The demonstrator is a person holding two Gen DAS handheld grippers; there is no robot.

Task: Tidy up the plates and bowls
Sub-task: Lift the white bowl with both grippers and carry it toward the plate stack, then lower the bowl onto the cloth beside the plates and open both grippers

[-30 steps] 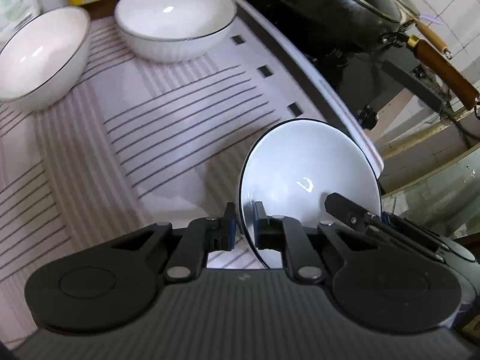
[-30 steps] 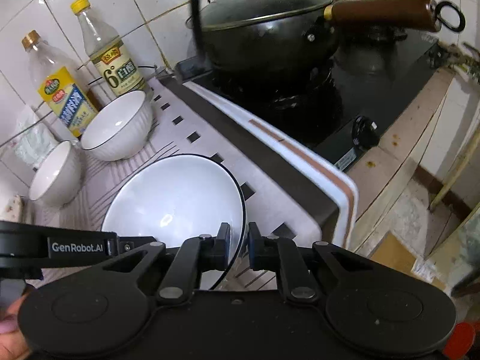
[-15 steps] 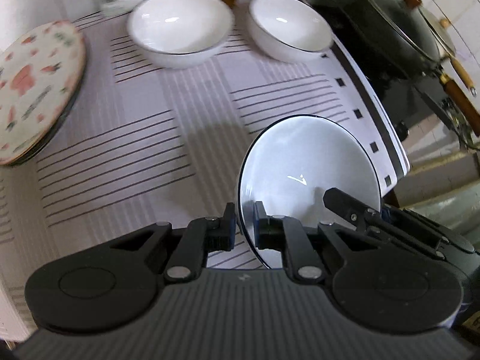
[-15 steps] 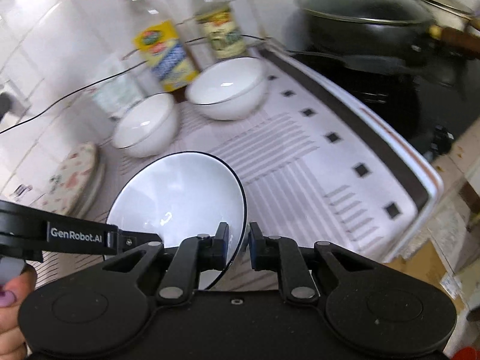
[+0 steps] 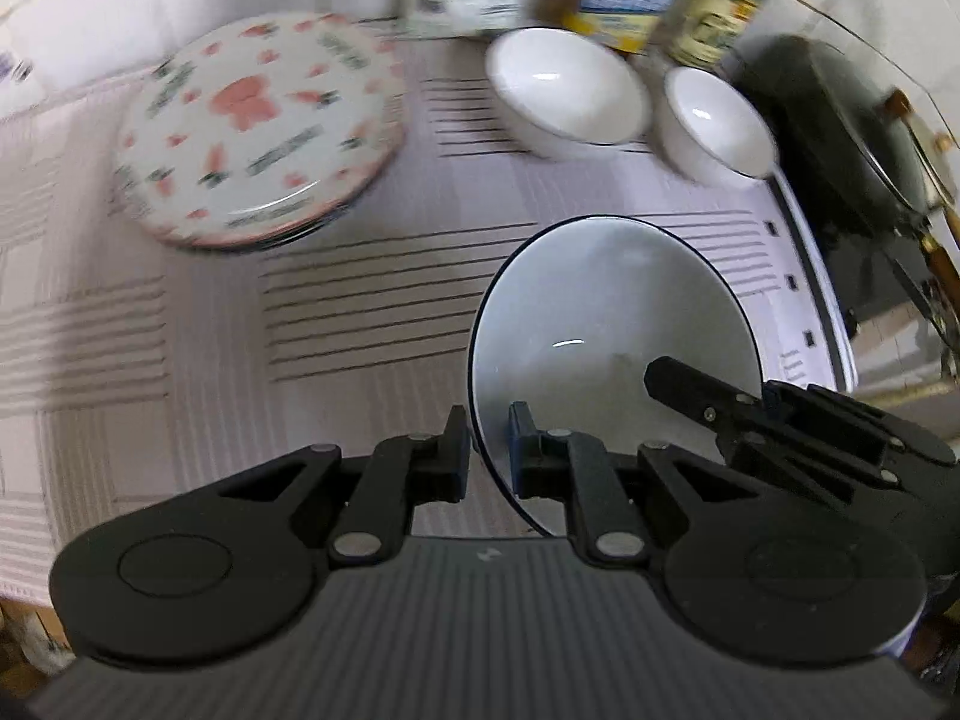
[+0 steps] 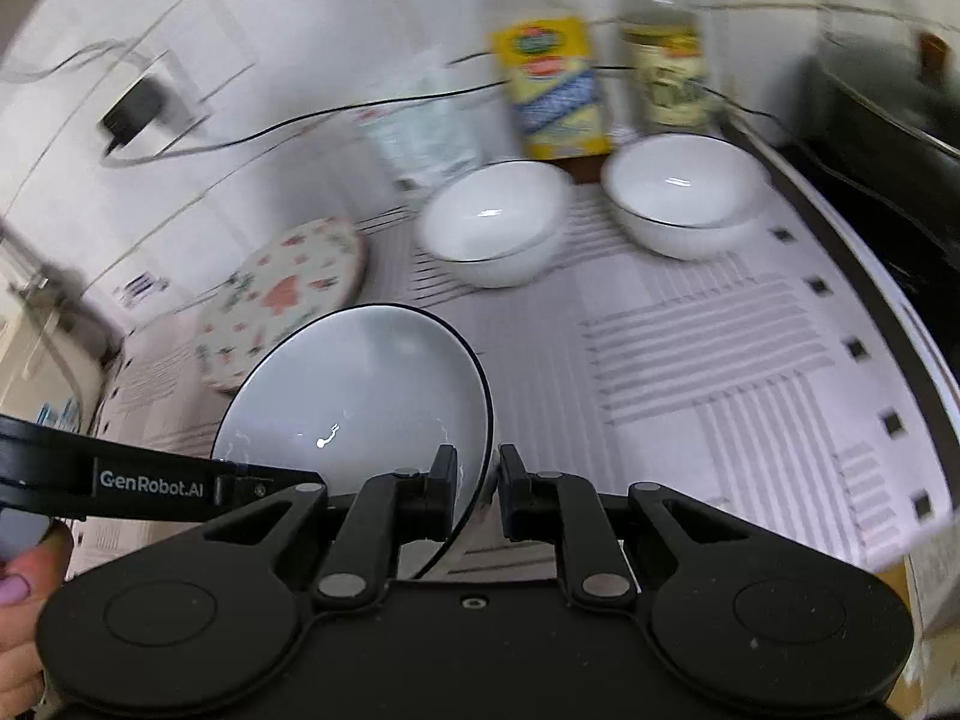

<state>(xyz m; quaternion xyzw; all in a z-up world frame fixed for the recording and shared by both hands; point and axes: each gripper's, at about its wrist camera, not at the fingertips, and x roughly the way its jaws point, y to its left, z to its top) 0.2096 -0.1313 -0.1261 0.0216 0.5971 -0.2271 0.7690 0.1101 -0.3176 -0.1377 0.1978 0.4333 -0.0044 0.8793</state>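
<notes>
Both grippers hold one white plate with a dark rim above the striped cloth. My left gripper (image 5: 485, 450) is shut on its left rim, the plate (image 5: 606, 330) spreading to the right. My right gripper (image 6: 479, 483) is shut on its right rim, the plate (image 6: 360, 396) spreading to the left. A stack of flowered plates (image 5: 252, 126) lies at the far left, also in the right wrist view (image 6: 282, 294). Two white bowls (image 5: 564, 90) (image 5: 714, 120) stand at the back, also in the right wrist view (image 6: 492, 222) (image 6: 678, 192).
Two bottles (image 6: 552, 84) (image 6: 666, 72) stand against the tiled wall behind the bowls. A black pan (image 5: 840, 138) sits on the stove to the right of the cloth. A plug and cable (image 6: 132, 114) hang on the wall at left.
Both grippers have carried the white plate leftward, away from the stove. The flowered plate stack has come into fuller view and the bowls now sit to the right.
</notes>
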